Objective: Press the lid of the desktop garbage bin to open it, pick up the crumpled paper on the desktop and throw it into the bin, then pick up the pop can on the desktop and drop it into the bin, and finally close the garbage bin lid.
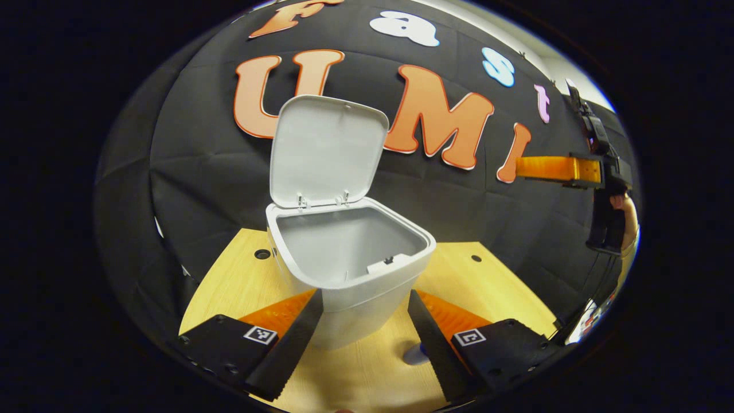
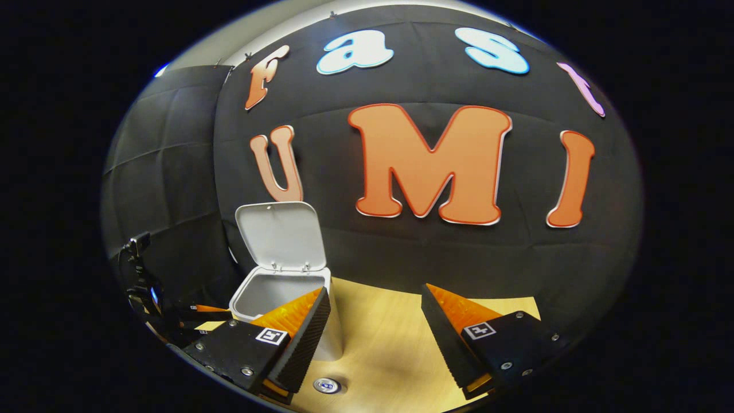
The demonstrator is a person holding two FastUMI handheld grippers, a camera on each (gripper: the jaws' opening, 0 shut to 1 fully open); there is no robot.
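- Left gripper view: my left gripper (image 1: 364, 338) is hanging wide open, holding nothing, near the garbage bin (image 1: 355, 287), whose lid (image 1: 327, 152) is standing up.
- My right gripper (image 2: 375, 338) is gaping too, above the pop can (image 2: 325, 385).
- I think squeezing off-centre could tip the can over.

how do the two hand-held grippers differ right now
The left hand-held gripper sits right at the open bin, its fingers straddling the body; the right hand-held gripper is farther back, with the bin left of its fingers. Bare table lies between the right one's fingers. Both are open and hold nothing.
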